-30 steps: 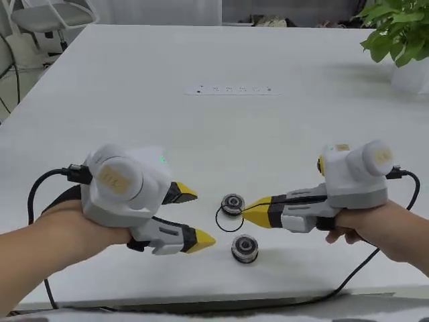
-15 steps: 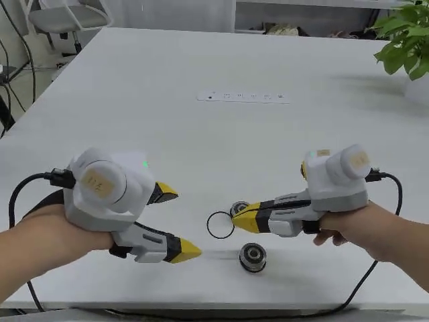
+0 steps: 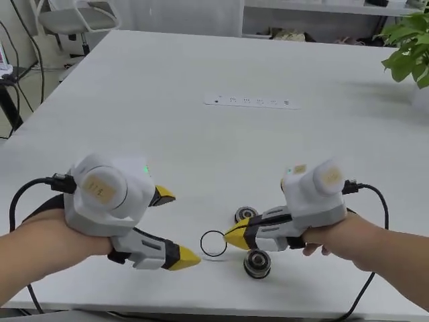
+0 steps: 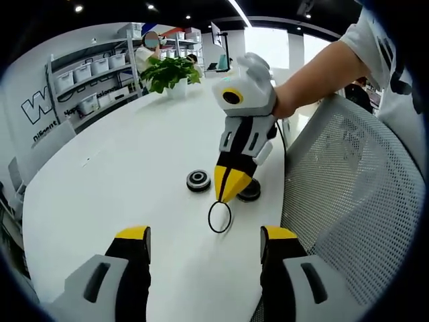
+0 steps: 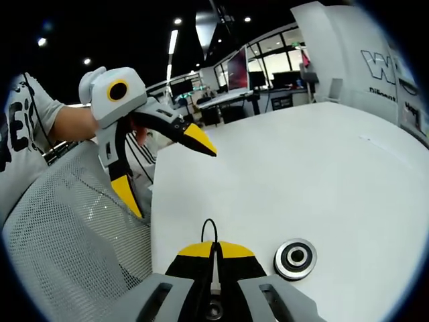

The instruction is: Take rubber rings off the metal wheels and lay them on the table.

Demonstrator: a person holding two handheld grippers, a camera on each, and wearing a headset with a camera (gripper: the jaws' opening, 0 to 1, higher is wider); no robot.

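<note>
My right gripper (image 3: pixel 229 236) is shut on the edge of a thin black rubber ring (image 3: pixel 213 243), which sits low over the white table (image 3: pixel 201 147), left of two metal wheels. One wheel (image 3: pixel 245 215) lies just behind the gripper's jaws, the other (image 3: pixel 257 263) just in front, near the table edge. My left gripper (image 3: pixel 175 226) stands open to the left of the ring, with nothing in it. In the left gripper view the ring (image 4: pixel 219 217) hangs from the right gripper's yellow tips (image 4: pixel 228 191). In the right gripper view the ring (image 5: pixel 209 228) sticks out past the shut jaws, with a wheel (image 5: pixel 295 258) to the right.
A white power strip (image 3: pixel 251 102) lies mid-table. A potted plant (image 3: pixel 409 47) stands at the far right and an office chair (image 3: pixel 74 17) beyond the far left corner. Cables trail from both grippers over the near edge. A mesh chair back (image 4: pixel 348 201) sits close behind.
The right gripper has drawn the ring leftward and toward me, away from the farther wheel. The left gripper has stayed open in about the same place. The head camera has shifted.
</note>
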